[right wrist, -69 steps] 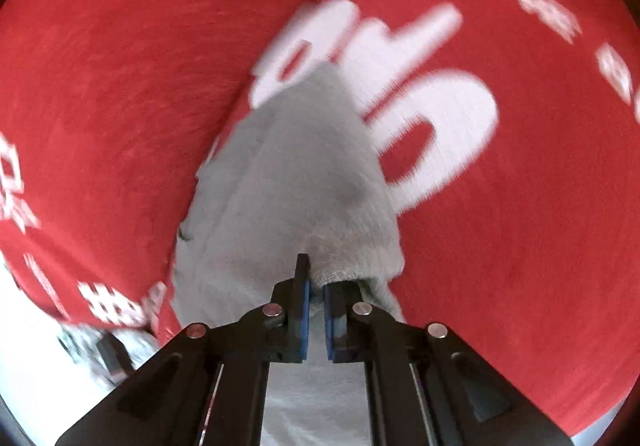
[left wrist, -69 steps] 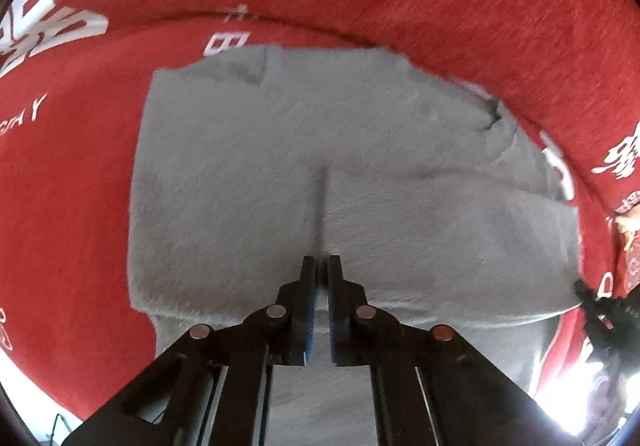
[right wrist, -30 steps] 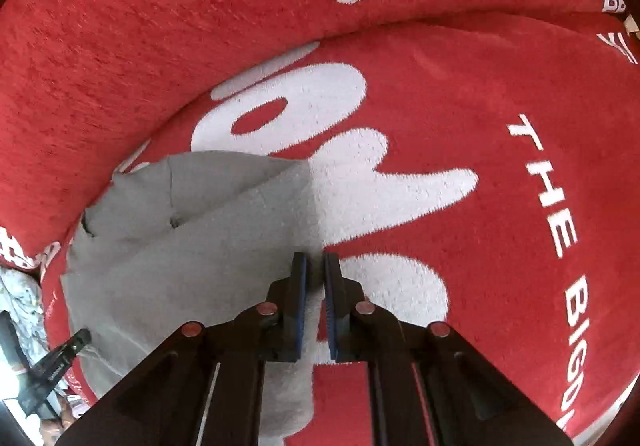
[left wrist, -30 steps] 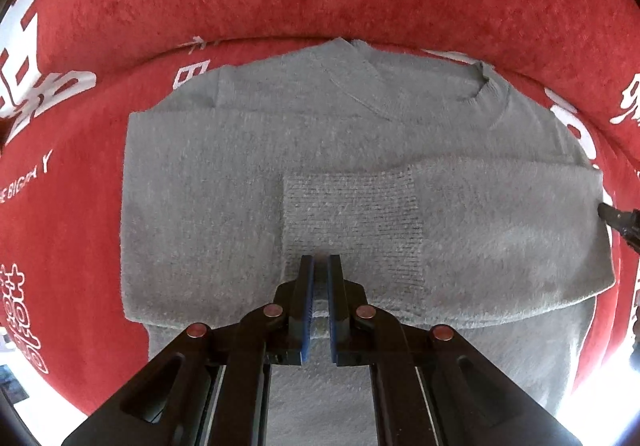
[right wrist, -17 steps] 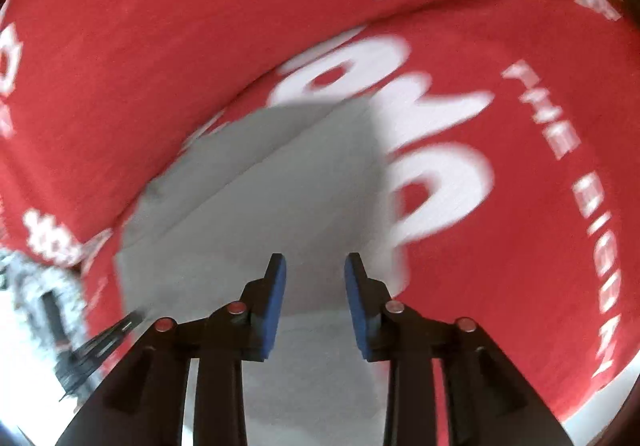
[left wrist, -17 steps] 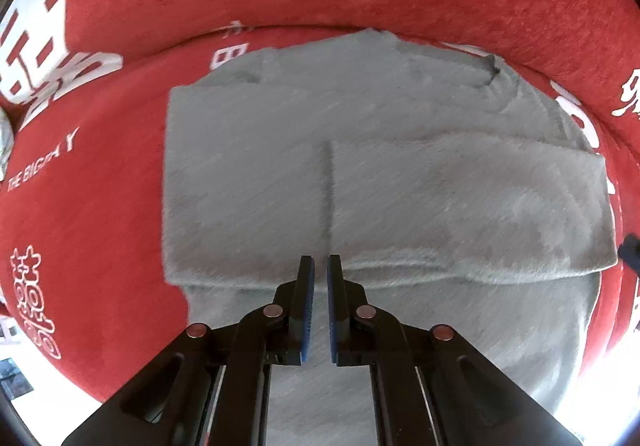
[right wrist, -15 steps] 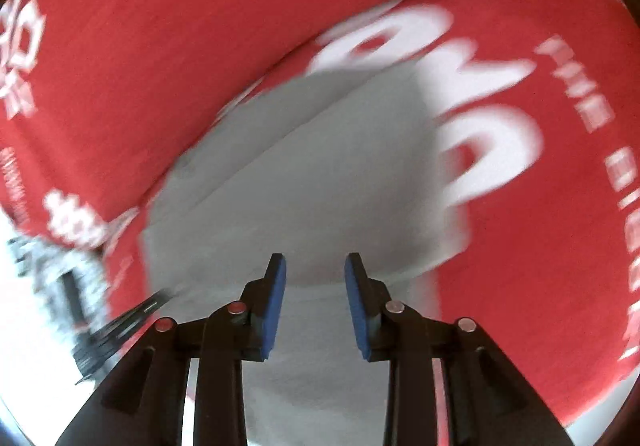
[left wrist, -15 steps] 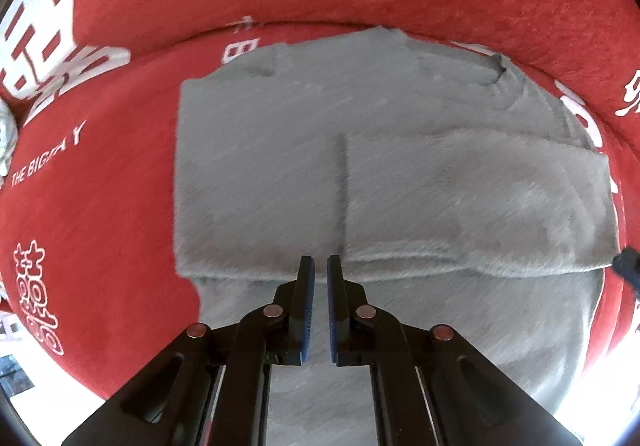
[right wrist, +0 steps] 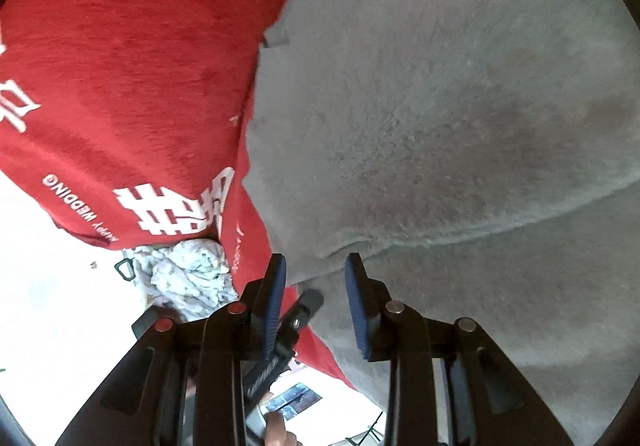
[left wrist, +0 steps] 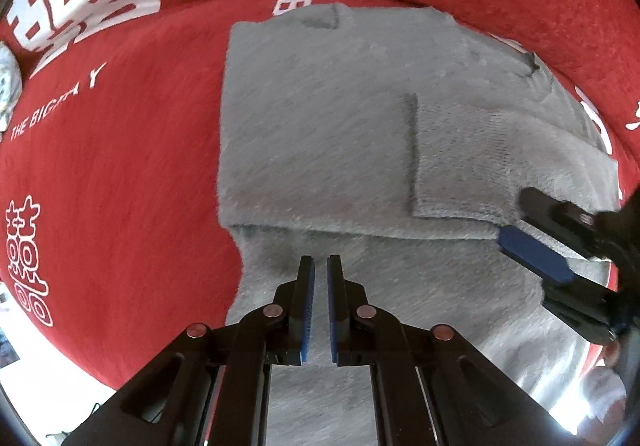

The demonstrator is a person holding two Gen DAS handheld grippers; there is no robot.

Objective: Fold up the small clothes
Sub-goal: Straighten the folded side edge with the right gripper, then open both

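Because the grey sweater point(left wrist: 320, 150) looks soft and limp on the red cover point(left wrist: 120, 174), the parted, empty right gripper point(right wrist: 316, 286) and clenched, empty left gripper point(left wrist: 321, 278) should pinch its folded edges.

A red cloth point(left wrist: 120, 174) with white lettering covers the surface. A grey sweater point(left wrist: 320, 150), sleeves folded in, lies flat on it, centre-right in the left wrist view.
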